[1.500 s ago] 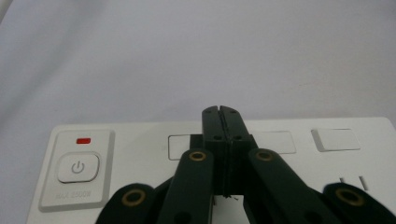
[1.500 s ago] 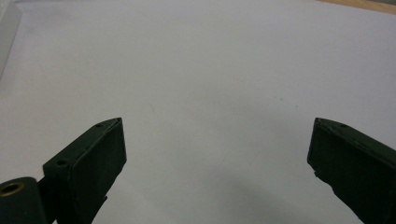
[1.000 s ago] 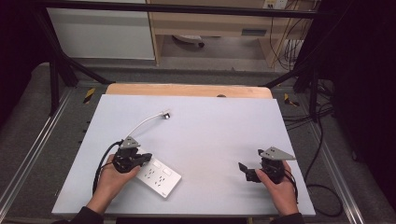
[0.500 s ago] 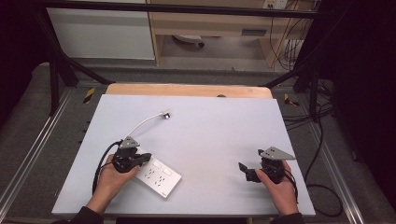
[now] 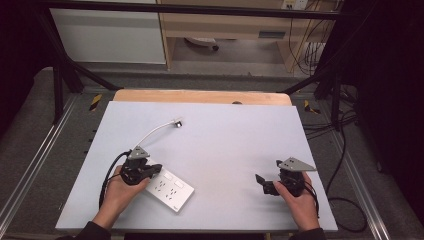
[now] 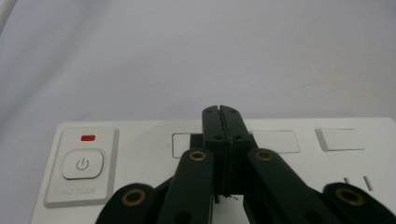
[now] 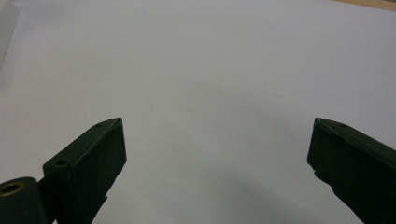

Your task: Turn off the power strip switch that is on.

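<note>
A white power strip (image 5: 171,188) lies flat at the front left of the table, its white cable (image 5: 152,131) curving away to a small plug. My left gripper (image 5: 154,171) rests over the strip's near end with its jaws shut and nothing between them. In the left gripper view the closed jaws (image 6: 221,114) point across the power strip (image 6: 299,163), beside its power button (image 6: 82,164) and a small red light (image 6: 88,138). My right gripper (image 5: 265,184) sits at the front right, jaws wide open over bare table; its fingertips (image 7: 105,144) frame nothing.
The grey table top (image 5: 225,135) has a wooden strip (image 5: 200,96) along its far edge. Black frame posts (image 5: 60,70) and loose cables (image 5: 345,200) stand around the table on the floor.
</note>
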`<state>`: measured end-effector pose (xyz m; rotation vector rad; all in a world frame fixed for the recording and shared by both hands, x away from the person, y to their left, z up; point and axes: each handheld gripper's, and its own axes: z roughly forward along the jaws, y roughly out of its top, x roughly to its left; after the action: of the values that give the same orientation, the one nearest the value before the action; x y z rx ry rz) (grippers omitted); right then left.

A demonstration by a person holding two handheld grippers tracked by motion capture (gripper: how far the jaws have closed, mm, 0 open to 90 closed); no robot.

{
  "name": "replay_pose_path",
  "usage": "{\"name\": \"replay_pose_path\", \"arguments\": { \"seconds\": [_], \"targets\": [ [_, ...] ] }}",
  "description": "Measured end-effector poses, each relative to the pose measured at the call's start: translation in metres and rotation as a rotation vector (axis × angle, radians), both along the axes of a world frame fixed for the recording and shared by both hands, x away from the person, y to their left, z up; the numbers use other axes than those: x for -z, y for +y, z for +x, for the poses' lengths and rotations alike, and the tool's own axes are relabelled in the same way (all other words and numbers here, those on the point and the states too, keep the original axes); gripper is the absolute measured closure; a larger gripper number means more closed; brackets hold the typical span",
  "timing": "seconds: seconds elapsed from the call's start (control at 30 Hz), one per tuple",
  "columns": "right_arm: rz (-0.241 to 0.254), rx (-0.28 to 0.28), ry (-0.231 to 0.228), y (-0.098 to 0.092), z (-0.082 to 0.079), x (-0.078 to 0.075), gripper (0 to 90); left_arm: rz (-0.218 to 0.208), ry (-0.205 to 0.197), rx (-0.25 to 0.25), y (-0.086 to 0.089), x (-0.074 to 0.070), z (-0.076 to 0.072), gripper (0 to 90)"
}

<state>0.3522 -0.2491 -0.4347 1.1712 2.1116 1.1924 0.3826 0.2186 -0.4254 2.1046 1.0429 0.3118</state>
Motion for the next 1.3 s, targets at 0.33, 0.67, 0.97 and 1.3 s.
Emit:
{"name": "replay_pose_path", "arguments": {
  "seconds": [0.33,0.67,0.97,1.3],
  "targets": [
    [-0.001,-0.001,0.001,0.000,0.000,0.000,5.0,0.016,0.000,-0.004,-0.002,0.000,-0.001,90.0],
    [-0.004,-0.002,0.001,0.000,0.000,0.000,5.0,0.049,0.005,0.040,-0.011,-0.001,-0.004,90.0],
    [-0.002,-0.002,0.000,-0.001,0.000,0.000,5.0,-0.017,-0.036,0.023,-0.009,-0.007,-0.004,90.0],
    [-0.005,-0.003,-0.001,-0.001,0.000,0.000,5.0,-0.054,-0.094,0.010,-0.005,-0.015,-0.005,90.0]
  ]
}}
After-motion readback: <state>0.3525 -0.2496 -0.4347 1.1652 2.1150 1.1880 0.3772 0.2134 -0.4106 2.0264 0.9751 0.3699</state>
